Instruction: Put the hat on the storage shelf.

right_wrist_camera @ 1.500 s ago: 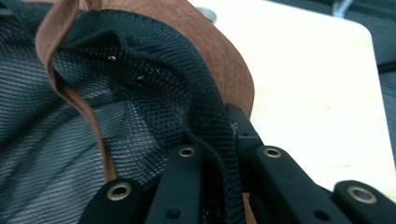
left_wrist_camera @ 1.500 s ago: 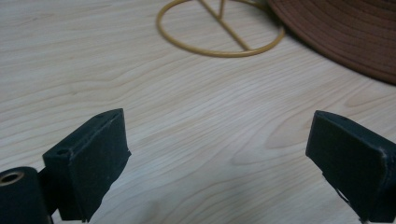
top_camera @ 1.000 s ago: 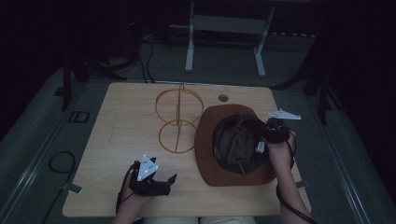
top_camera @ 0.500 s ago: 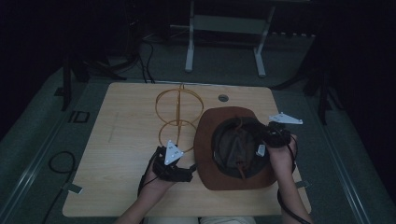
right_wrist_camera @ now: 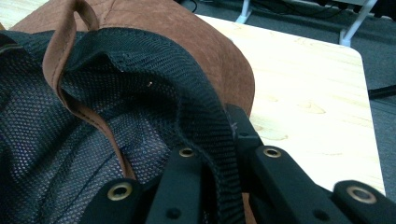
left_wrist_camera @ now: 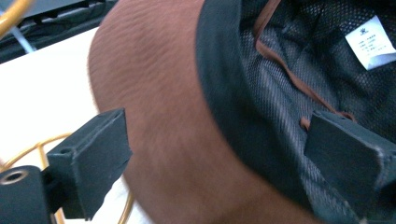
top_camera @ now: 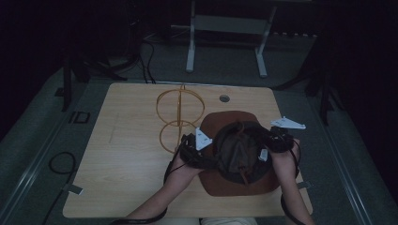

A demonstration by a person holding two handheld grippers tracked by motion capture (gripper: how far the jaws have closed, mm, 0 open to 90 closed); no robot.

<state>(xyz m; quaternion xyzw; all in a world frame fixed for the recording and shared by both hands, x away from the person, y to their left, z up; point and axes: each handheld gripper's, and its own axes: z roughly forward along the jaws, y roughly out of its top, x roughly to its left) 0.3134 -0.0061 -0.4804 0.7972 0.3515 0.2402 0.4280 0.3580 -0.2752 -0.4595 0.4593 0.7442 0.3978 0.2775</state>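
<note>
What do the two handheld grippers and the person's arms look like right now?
Both the left gripper and the right gripper are black, blocky, with flat rectangular pads and brass-ringed screw holes. Each carries a pale grey three-cornered plate and trails a black cable. The forearms are bare, no sleeves in sight.

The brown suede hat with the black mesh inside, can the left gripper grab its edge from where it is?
Probably yes. The left gripper stands open with the brown suede hat's black inner band between its jaws, nothing blocking; closing should catch it.
</note>
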